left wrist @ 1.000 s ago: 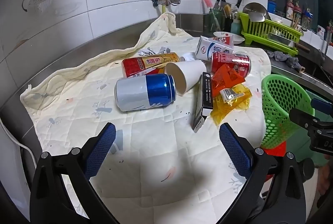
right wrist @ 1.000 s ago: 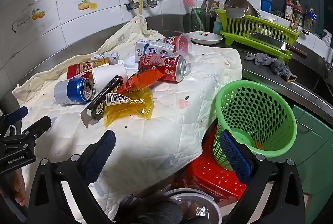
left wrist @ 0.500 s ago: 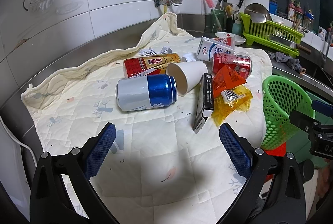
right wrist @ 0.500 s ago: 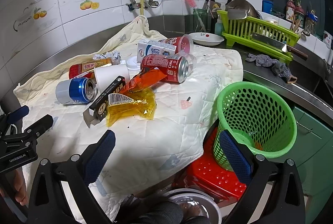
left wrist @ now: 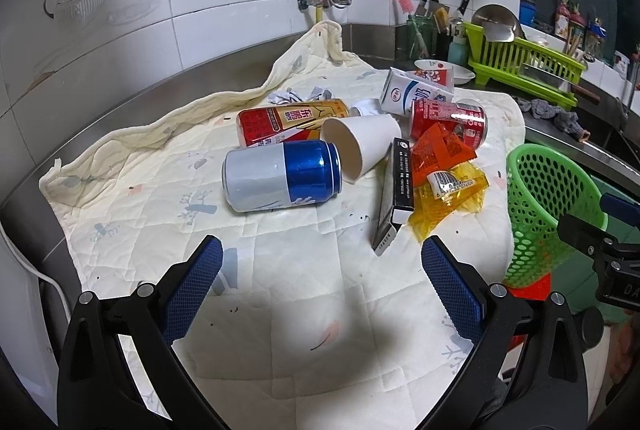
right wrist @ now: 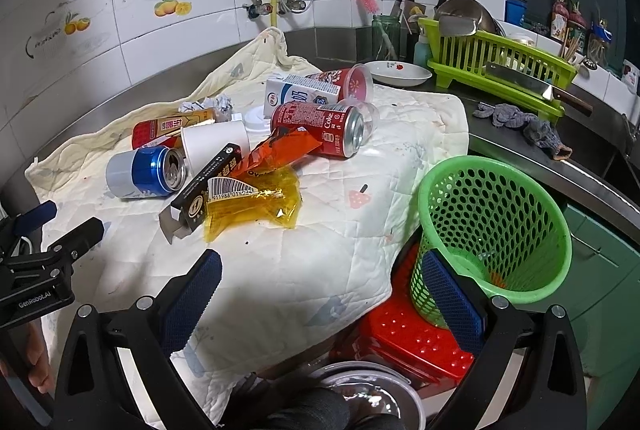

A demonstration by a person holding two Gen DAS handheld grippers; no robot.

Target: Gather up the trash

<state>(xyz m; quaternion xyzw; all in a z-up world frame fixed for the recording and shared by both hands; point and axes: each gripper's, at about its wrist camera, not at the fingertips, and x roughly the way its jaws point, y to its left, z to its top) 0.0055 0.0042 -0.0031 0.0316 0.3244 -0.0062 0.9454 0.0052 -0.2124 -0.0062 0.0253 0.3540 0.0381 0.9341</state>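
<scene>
We held the left gripper (left wrist: 320, 270) and the right gripper (right wrist: 320, 282) wide open and empty. The blue-and-silver can (left wrist: 282, 175) lay just ahead of the left jaws, so we should close across its round body, then carry it to the green basket (right wrist: 496, 226) beside the right jaws.

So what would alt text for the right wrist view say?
Open right gripper hovers over a quilted cloth strewn with cans, a paper cup and wrappers, beside a green basket on a red stool.
</scene>
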